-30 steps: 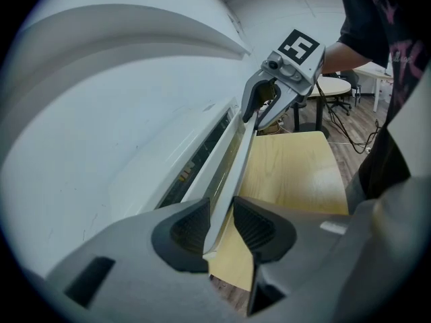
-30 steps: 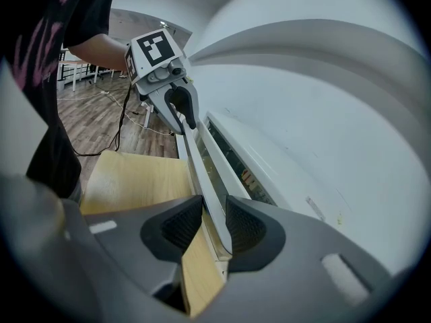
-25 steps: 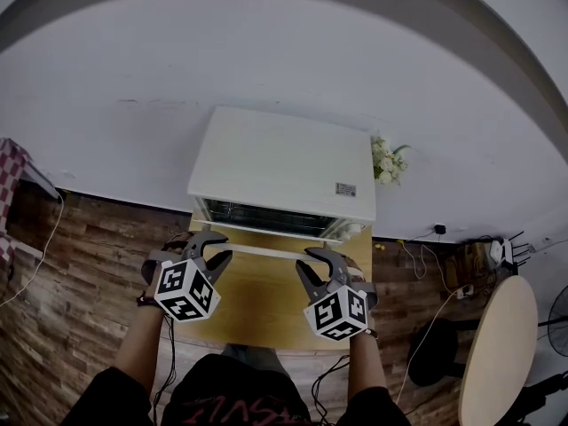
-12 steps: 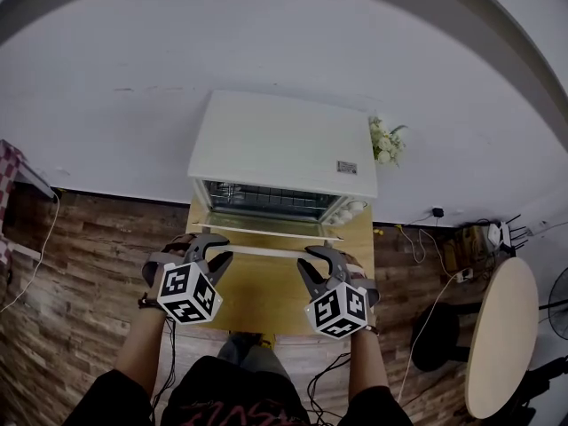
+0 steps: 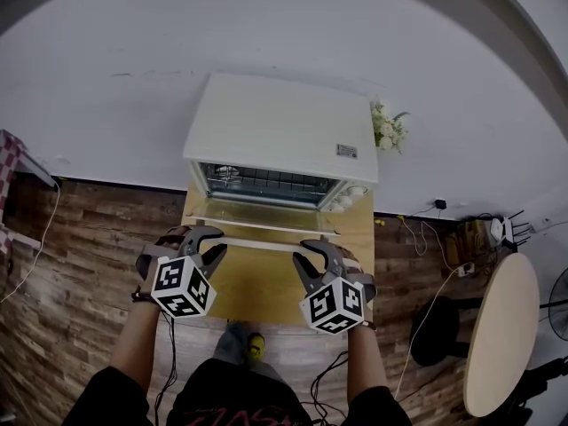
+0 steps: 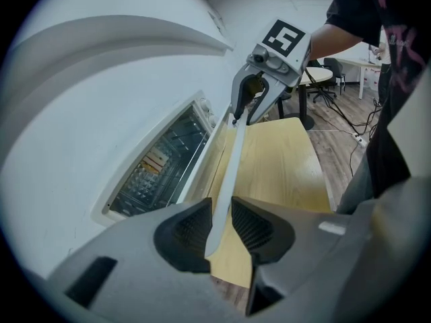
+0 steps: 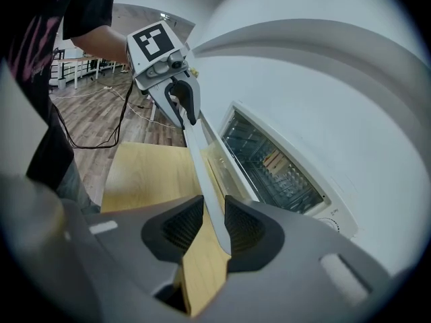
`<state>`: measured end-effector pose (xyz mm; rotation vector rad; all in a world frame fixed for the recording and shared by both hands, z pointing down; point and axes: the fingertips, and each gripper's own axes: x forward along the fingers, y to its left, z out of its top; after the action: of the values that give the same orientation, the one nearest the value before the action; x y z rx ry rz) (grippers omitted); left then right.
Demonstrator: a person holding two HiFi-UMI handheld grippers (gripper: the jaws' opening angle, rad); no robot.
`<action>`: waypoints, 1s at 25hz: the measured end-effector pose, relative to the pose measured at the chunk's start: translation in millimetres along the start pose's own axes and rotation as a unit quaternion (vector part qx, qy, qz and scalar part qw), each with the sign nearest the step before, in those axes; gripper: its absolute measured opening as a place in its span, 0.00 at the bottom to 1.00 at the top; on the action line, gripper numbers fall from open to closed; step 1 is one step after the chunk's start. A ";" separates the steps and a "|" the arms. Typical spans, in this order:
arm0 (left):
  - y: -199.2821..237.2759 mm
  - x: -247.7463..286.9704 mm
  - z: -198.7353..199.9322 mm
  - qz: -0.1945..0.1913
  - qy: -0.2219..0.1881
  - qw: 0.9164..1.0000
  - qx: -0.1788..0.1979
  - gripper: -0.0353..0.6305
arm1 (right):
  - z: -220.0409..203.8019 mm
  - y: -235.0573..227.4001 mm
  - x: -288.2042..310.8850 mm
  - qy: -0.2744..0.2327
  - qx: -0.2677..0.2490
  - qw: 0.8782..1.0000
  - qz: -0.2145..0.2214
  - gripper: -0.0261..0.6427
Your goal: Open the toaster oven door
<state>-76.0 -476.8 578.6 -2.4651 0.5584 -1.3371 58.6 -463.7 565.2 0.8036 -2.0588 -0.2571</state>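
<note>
Toaster oven (image 5: 282,131) sits at the back of a wooden table (image 5: 257,304), hard against the white wall, w/ a small bunch of flowers (image 5: 389,130) just beside its right rear corner. The glass door (image 5: 264,223) is already swung partway down, so the rack inside shows in both gripper views. The white bar handle (image 5: 262,243) runs across the front. The left gripper (image 5: 204,241) is clenched on one end and the right gripper (image 5: 316,256) on the other. Both sets of jaws have just been closing a little, w/ the bar between the ribbed pads in each gripper view. Step in hand, as I read it: carry the door down to fully open, approx halfway there now. To do it well, keep both ends moving at the same rate so the bar stays level and the door doesn't twist on its hinge. Follow the hinge arc, i.e. out toward the body and down, not a straight pull, b/c a straight pull could drag the whole oven forward on the table. The bar is thin and smooth, so hold firm enough that it doesn't slide along the pads. Ease off near the bottom so the glass doesn't drop against its stop.
</note>
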 end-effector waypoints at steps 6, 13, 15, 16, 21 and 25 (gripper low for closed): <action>-23.4 5.0 -10.6 -0.005 0.020 1.000 0.004 0.20 | -11.9 24.1 1.7 0.003 -0.010 1.000 0.021 0.20; -49.3 14.6 -24.2 -0.002 0.033 0.999 -0.005 0.22 | -27.5 49.8 6.9 0.001 -0.009 1.000 0.022 0.21; -55.3 18.2 -28.2 -0.004 0.033 0.999 -0.007 0.22 | -31.8 55.8 9.8 0.002 -0.006 1.000 0.023 0.21; -59.0 19.5 -30.3 -0.003 0.035 0.999 -0.001 0.22 | -34.1 59.4 11.1 0.002 -0.005 1.000 0.024 0.21; -72.5 26.3 -37.2 0.008 0.041 0.999 0.018 0.22 | -43.3 71.2 16.1 -0.002 -0.005 1.000 0.019 0.21; -83.9 30.9 -43.1 0.011 0.049 0.998 0.030 0.25 | -48.8 80.2 18.7 -0.006 -0.005 1.000 0.013 0.21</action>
<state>-80.2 -419.3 659.4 -2.3498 0.5586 -1.4505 54.4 -408.3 643.1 0.7717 -2.0771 -0.2582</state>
